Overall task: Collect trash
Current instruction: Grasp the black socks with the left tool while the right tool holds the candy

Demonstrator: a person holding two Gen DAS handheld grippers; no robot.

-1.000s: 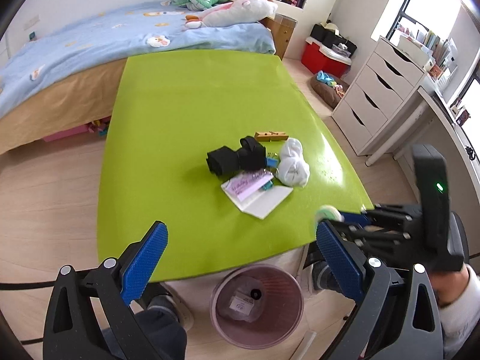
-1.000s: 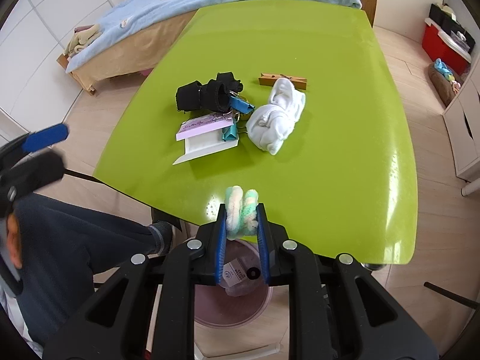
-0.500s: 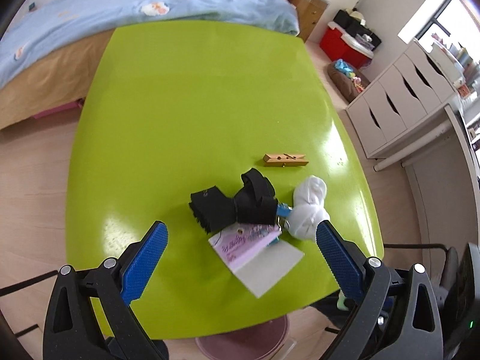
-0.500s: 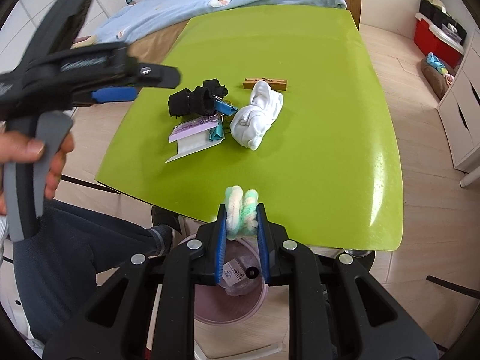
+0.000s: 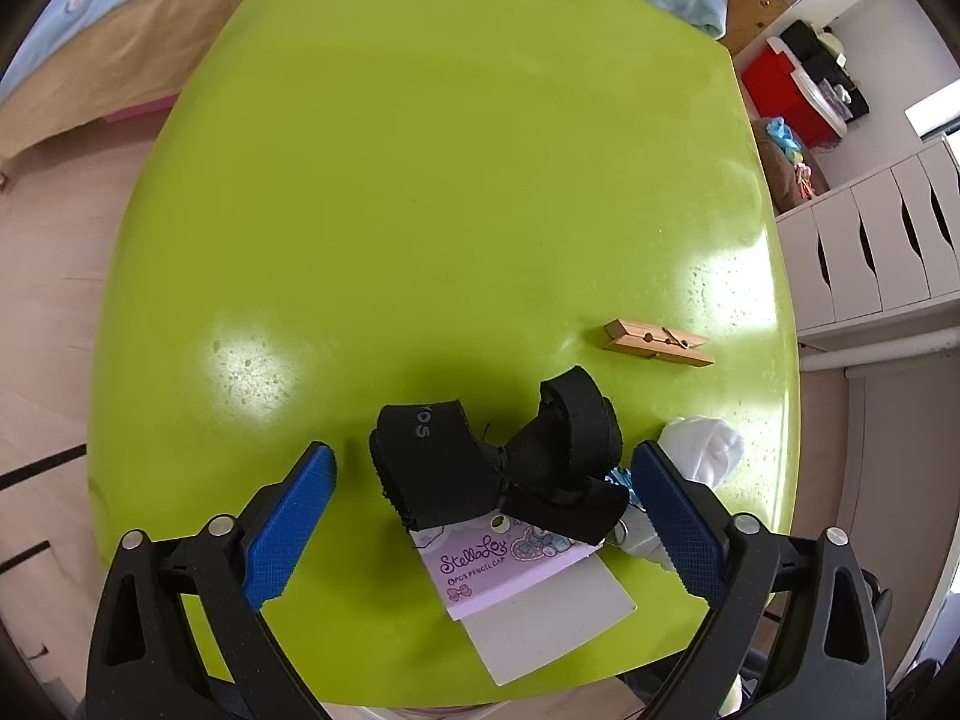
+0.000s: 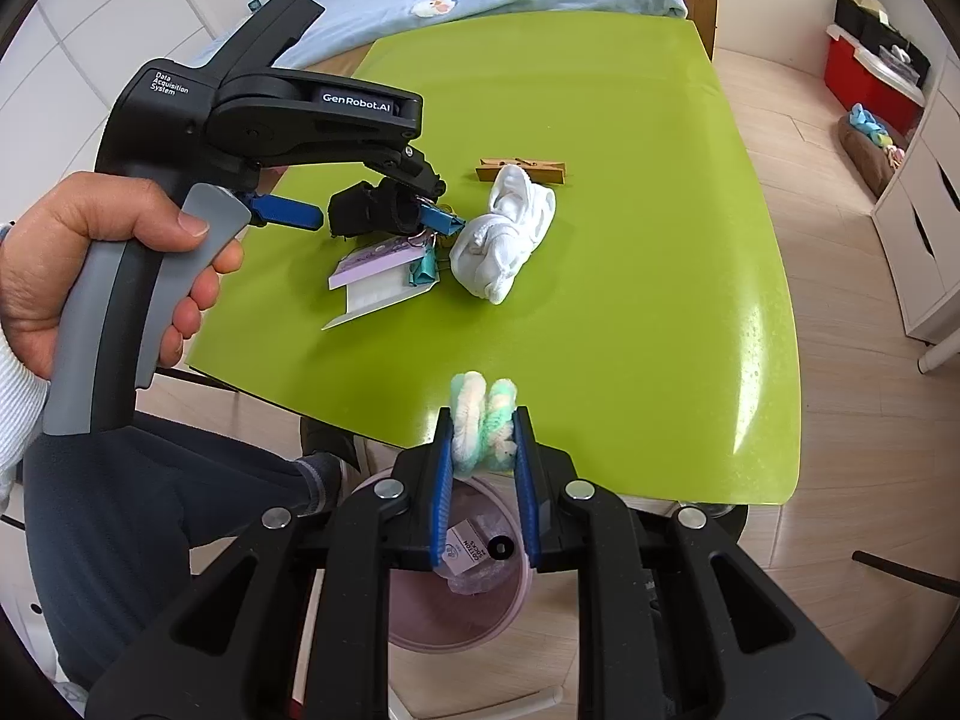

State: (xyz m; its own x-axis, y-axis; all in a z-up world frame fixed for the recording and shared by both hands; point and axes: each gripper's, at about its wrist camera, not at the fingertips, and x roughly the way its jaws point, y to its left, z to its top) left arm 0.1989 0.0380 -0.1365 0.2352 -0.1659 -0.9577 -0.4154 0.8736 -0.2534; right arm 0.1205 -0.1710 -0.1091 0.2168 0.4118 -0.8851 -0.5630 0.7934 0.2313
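— What are you reaching for?
— My left claw (image 5: 483,516), jaws apart and just closing, is straddling the soft black strap (image 5: 498,468) at lower centre; I'm pinching its bunched middle.
— And the right claw (image 6: 483,450)?
— It's clamping a fluffy ball (image 6: 483,429) above the bin (image 6: 456,618).

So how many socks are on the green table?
2: a black sock between the open left tongs, whose jaws have just been closing, and a white sock beside the clothespin. More may be hidden.

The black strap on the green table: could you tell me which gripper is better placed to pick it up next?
Left. The left gripper straddles the black strap, its jaws just closing in. The right gripper is shut on a fuzzy pastel wad above the pink bin.
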